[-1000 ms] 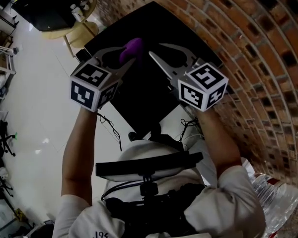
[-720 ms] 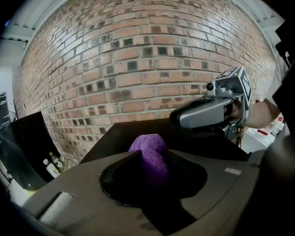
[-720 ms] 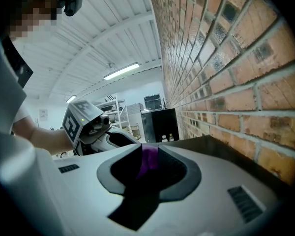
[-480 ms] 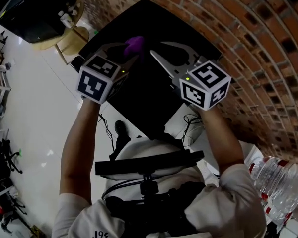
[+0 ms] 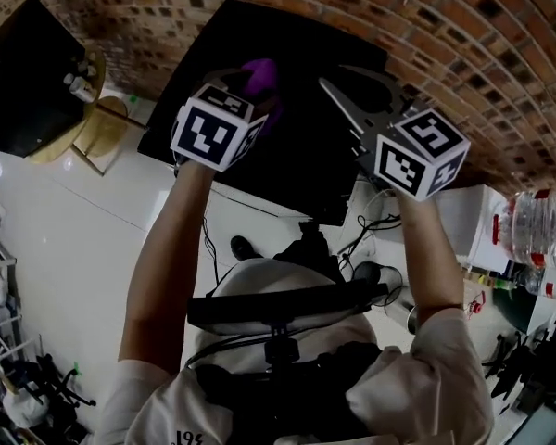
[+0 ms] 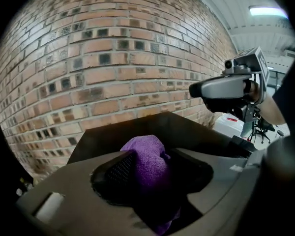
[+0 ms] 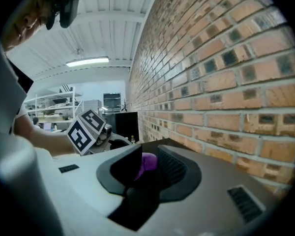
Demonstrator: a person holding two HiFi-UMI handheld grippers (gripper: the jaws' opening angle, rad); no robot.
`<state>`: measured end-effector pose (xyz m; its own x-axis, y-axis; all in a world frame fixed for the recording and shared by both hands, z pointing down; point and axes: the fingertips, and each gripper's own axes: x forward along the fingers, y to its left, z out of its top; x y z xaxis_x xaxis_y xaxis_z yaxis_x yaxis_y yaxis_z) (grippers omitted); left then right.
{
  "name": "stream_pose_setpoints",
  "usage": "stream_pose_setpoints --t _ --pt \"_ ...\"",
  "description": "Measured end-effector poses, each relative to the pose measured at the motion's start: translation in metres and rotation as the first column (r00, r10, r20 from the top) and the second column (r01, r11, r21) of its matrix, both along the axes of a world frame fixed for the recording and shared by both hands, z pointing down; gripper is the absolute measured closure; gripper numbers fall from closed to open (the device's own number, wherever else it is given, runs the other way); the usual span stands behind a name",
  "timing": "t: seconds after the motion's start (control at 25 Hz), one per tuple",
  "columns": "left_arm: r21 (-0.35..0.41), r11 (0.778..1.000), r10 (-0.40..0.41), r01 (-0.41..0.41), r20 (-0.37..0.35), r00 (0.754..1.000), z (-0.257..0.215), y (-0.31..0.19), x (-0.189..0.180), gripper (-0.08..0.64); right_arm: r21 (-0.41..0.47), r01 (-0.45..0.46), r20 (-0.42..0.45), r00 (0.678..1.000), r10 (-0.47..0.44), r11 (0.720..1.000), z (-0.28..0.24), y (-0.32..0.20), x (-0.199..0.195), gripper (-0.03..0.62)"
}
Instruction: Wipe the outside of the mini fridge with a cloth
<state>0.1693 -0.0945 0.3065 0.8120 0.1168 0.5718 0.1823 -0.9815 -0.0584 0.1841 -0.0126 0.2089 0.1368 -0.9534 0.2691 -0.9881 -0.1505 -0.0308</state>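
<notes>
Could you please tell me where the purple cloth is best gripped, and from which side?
Grip the bunched mound of the purple cloth, coming in as the left tool now points. It stands upright between that tool's jaws, which have just been opening, so closing across its narrow width should catch it above the mini fridge.

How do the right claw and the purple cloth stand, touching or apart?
Apart. The head view shows bare black fridge between the right claw and the purple cloth.
</notes>
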Motion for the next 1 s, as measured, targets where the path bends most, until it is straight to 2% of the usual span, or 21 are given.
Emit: stream_pose_setpoints --t 0.08,0.2,0.28,0.4,0.56,0.68,0.76,0.84,1.0 --pt "-0.013 0.999 0.039 -0.039 0.001 0.999 0.002 0.004 0.002 0.290 0.000 -0.063 -0.013 0.998 0.063 0.998 -0.005 0.010 -0.006 0.497" --pt "-0.032 0.997 0.076 -0.077 -0.035 0.997 -0.003 0.010 0.003 0.254 0.005 -0.132 -0.027 0.991 0.133 0.991 -0.011 0.024 -0.015 0.497" --pt "-0.048 0.994 0.093 -0.096 -0.059 0.994 -0.007 0.014 0.002 0.212 0.009 -0.169 -0.029 0.985 0.169 0.986 -0.012 0.032 -0.021 0.498" --pt "-0.063 0.992 0.104 -0.111 -0.102 0.989 -0.015 0.019 -0.004 0.193 0.015 -0.200 -0.022 0.979 0.201 0.980 -0.010 0.040 -0.029 0.497" --pt "-0.095 0.993 0.046 -0.066 -0.195 0.980 -0.035 0.013 -0.018 0.193 0.029 -0.201 -0.003 0.980 0.201 0.979 -0.005 0.043 -0.034 0.497" --pt "-0.161 0.987 -0.032 -0.012 -0.269 0.963 -0.053 0.005 -0.035 0.195 0.032 -0.187 0.010 0.982 0.187 0.982 0.001 0.040 -0.032 0.497" --pt "-0.225 0.974 -0.078 0.003 -0.326 0.942 -0.064 0.001 -0.049 0.229 0.031 -0.172 0.016 0.985 0.172 0.985 0.005 0.035 -0.031 0.497" --pt "-0.283 0.959 -0.101 -0.014 -0.388 0.916 -0.075 0.003 -0.062 0.295 0.032 -0.153 0.033 0.988 0.152 0.988 0.010 0.030 -0.032 0.497" --pt "-0.329 0.943 -0.122 -0.050 -0.481 0.868 -0.088 0.006 -0.079 0.477 0.050 -0.133 0.067 0.989 0.129 0.990 0.016 0.024 -0.031 0.497"
